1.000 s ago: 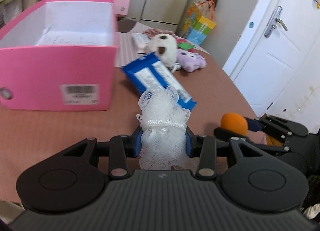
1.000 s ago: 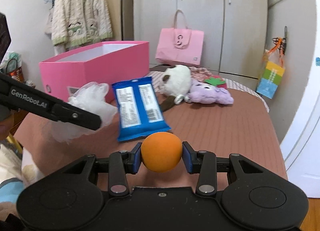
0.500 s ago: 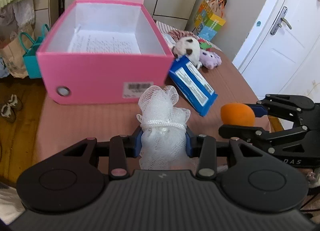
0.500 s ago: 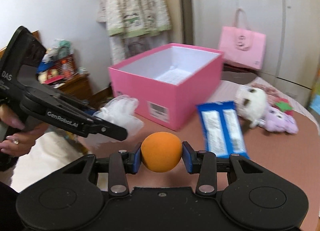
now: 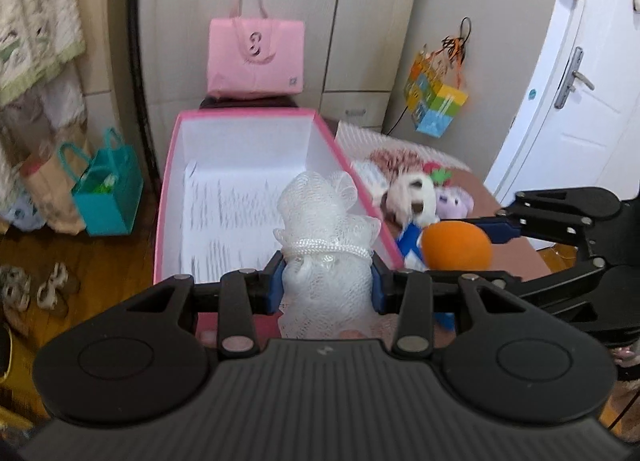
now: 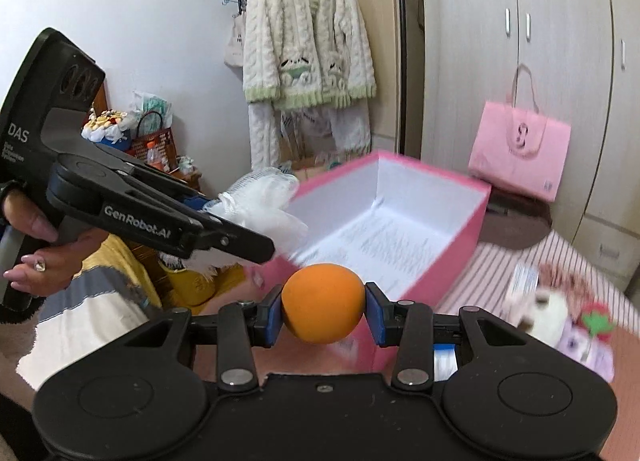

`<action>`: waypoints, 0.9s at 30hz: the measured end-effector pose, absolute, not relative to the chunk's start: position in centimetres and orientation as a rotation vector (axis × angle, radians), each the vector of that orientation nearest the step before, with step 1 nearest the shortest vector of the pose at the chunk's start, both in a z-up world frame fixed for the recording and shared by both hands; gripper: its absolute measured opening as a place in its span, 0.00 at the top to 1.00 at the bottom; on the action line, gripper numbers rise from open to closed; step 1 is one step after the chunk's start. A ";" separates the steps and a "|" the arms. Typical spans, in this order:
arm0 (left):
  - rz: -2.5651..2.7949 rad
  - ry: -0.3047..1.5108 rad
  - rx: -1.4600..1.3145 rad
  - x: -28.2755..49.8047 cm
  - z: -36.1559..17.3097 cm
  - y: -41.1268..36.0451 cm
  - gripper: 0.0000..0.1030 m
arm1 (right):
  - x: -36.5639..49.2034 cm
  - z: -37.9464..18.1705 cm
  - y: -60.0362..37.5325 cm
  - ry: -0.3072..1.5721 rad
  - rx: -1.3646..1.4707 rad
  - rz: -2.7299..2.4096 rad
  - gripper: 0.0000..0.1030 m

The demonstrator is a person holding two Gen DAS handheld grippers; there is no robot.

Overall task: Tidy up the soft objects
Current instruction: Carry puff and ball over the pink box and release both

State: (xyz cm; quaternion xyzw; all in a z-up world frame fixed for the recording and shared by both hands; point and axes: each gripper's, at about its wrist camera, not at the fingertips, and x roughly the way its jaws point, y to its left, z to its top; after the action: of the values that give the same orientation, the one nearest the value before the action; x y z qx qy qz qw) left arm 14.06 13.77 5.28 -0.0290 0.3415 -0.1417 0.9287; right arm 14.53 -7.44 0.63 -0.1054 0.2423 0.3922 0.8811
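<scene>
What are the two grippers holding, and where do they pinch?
Left gripper pinches the white mesh sponge at its lower half, below the cord. Right gripper squeezes the orange ball at its sides.

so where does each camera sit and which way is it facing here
Left wrist: sits on the left gripper, looking down past its white mesh bath pouf into the open pink cardboard box; the right gripper enters from the right.
Right wrist: sits on the right gripper, looking over its orange foam ball at the box; a hand and the left gripper show at left.
Shared: box, pouf, ball, pink handled paper bag.
</scene>
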 end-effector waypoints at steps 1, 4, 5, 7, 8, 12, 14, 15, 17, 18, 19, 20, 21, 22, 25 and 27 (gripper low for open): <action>-0.298 0.696 -0.058 15.0 5.6 13.7 0.62 | 15.2 1.0 -7.2 0.494 -0.224 0.814 0.55; -0.308 0.686 -0.065 17.6 6.1 13.7 0.62 | 17.5 1.8 -6.4 0.457 -0.246 0.804 0.55; -0.305 0.681 -0.073 18.7 6.1 13.7 0.62 | 18.2 1.9 -6.3 0.446 -0.251 0.798 0.55; -0.294 0.674 -0.104 20.6 6.0 13.9 0.61 | 20.1 2.1 -5.9 0.436 -0.262 0.790 0.55; -0.292 0.676 -0.120 21.8 5.7 14.1 0.62 | 21.2 2.1 -5.7 0.435 -0.267 0.788 0.55; -0.282 0.715 -0.178 26.4 4.2 14.9 0.61 | 25.9 2.0 -4.4 0.451 -0.318 0.785 0.55; -0.258 0.744 -0.213 28.7 3.4 15.3 0.62 | 28.4 1.8 -3.7 0.470 -0.356 0.788 0.55; -0.245 0.756 -0.222 29.8 3.0 15.6 0.62 | 29.8 1.5 -3.2 0.485 -0.377 0.794 0.55; -0.227 0.795 -0.259 32.0 2.0 16.1 0.62 | 32.0 0.9 -2.7 0.525 -0.403 0.810 0.55; -0.223 0.816 -0.278 32.9 1.5 16.5 0.62 | 33.2 0.4 -2.4 0.545 -0.411 0.816 0.55; -0.219 0.841 -0.301 33.9 1.0 16.8 0.61 | 34.1 -0.1 -2.0 0.565 -0.424 0.828 0.55; -0.207 0.860 -0.325 34.6 0.5 17.0 0.61 | 34.8 -0.5 -1.7 0.578 -0.438 0.833 0.55; -0.194 0.879 -0.335 35.3 0.0 17.2 0.61 | 35.5 -1.0 -1.3 0.584 -0.450 0.830 0.55; -0.182 0.891 -0.334 35.9 -0.4 17.2 0.61 | 36.2 -1.4 -1.0 0.592 -0.462 0.832 0.55; -0.141 0.941 -0.348 37.6 -1.7 17.1 0.62 | 37.8 -2.5 0.1 0.619 -0.497 0.844 0.55; -0.114 0.969 -0.348 38.5 -2.5 16.9 0.61 | 38.6 -3.2 0.9 0.617 -0.547 0.830 0.55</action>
State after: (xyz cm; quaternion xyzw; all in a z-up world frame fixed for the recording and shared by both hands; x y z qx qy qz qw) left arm 38.45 16.93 -2.55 -0.1662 0.4629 -0.0544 0.8690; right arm 38.64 0.90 -3.23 -0.2582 0.2911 0.3917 0.8338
